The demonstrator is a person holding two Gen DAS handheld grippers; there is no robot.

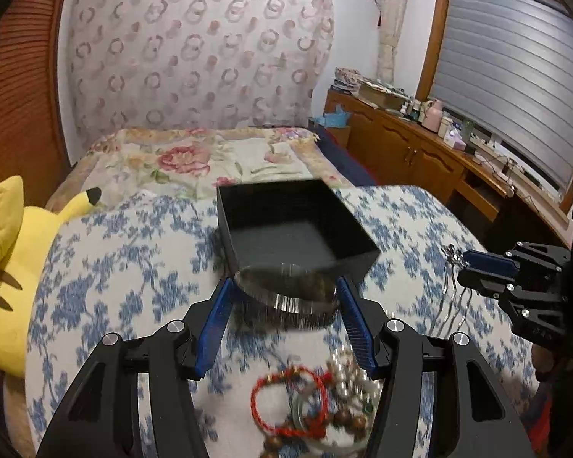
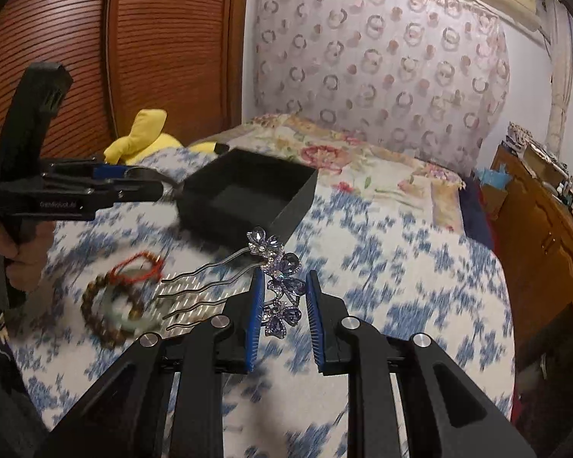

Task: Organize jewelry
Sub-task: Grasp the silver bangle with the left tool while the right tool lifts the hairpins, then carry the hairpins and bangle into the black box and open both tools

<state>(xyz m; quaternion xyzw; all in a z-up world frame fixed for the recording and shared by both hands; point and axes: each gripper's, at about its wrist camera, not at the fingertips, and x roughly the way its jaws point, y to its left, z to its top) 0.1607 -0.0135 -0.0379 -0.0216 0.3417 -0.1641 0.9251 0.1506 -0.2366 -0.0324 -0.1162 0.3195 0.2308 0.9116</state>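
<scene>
On the bed (image 2: 401, 252), the left hand-held gripper (image 1: 284, 297) clasped a bangle (image 1: 286, 301) flat; the right hand-held gripper (image 2: 284, 297) pinched a hair comb (image 2: 248, 282), prongs pointing left, beside the box (image 2: 244, 198).

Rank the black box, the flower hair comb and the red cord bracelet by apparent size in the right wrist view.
1. Black box, clearly largest.
2. Flower hair comb; it sits nearest the camera, so its size is exaggerated.
3. Red cord bracelet, smallest, though blurred and partly overlapped by the beaded bracelet.

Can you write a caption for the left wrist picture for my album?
Left gripper holds a silver bangle by the black box, bracelets waiting below.
</scene>
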